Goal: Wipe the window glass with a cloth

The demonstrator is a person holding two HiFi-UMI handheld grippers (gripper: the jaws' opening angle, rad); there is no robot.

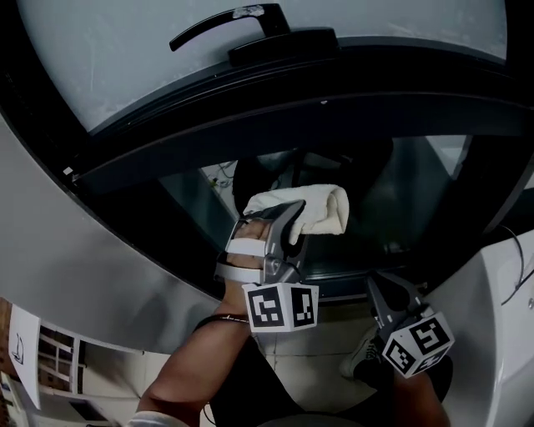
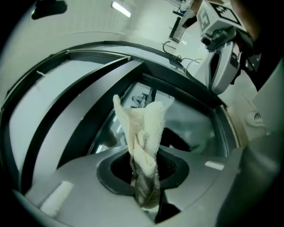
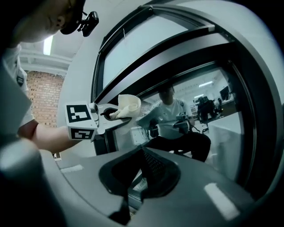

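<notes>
A cream cloth (image 1: 310, 208) is pinched in my left gripper (image 1: 288, 223), which is shut on it and holds it up against the lower window glass (image 1: 409, 192). In the left gripper view the cloth (image 2: 143, 133) rises from the jaws toward the pane (image 2: 195, 128). My right gripper (image 1: 390, 297) hangs lower and to the right, off the glass, its jaws together with nothing in them. The right gripper view shows the left gripper (image 3: 106, 114) with the cloth (image 3: 128, 104) at the pane's left side.
A dark frame bar (image 1: 275, 117) separates the lower pane from a frosted upper pane with a black handle (image 1: 229, 25). A white ledge with a cable (image 1: 513, 275) stands at right. A seated person (image 3: 175, 119) shows in the glass. Tiled floor lies below.
</notes>
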